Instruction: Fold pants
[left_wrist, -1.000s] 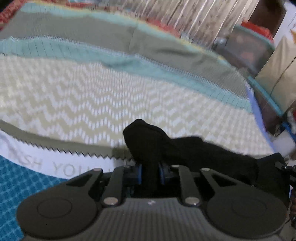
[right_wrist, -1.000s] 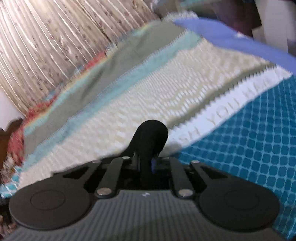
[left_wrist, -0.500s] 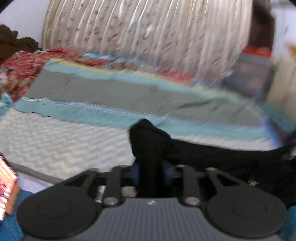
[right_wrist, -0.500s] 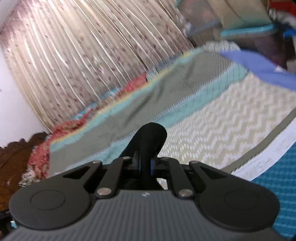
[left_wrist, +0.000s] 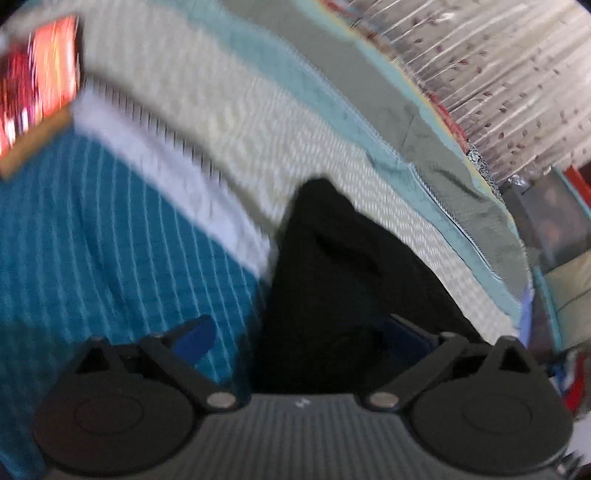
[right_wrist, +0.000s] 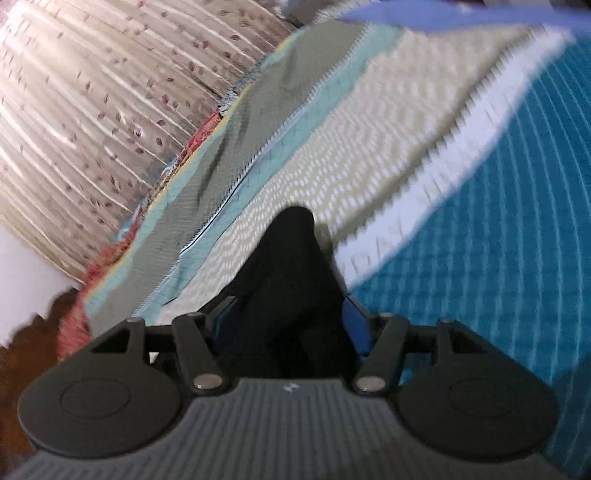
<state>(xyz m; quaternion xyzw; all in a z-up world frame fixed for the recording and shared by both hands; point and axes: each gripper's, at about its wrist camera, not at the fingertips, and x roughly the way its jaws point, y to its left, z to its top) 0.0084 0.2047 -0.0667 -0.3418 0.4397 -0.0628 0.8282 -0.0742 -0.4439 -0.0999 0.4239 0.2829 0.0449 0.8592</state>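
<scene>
The black pants (left_wrist: 343, 280) lie bunched between the spread fingers of my left gripper (left_wrist: 295, 332), over the patterned bedspread. The blue pads stand wide apart, so the left jaws are open. In the right wrist view another part of the black pants (right_wrist: 291, 280) rises between the fingers of my right gripper (right_wrist: 291, 314). Its blue pads also stand apart on either side of the cloth. Both views are blurred by motion.
The bedspread (left_wrist: 110, 240) has teal, white, cream zigzag and grey bands. A red and orange object (left_wrist: 37, 85) lies at the far left. A floral curtain (right_wrist: 92, 92) hangs behind the bed. Boxes and clutter (left_wrist: 554, 221) stand at the right.
Both grippers were shut tight on the black cloth; now both have opened. Both cameras have swung down toward the bedspread.
</scene>
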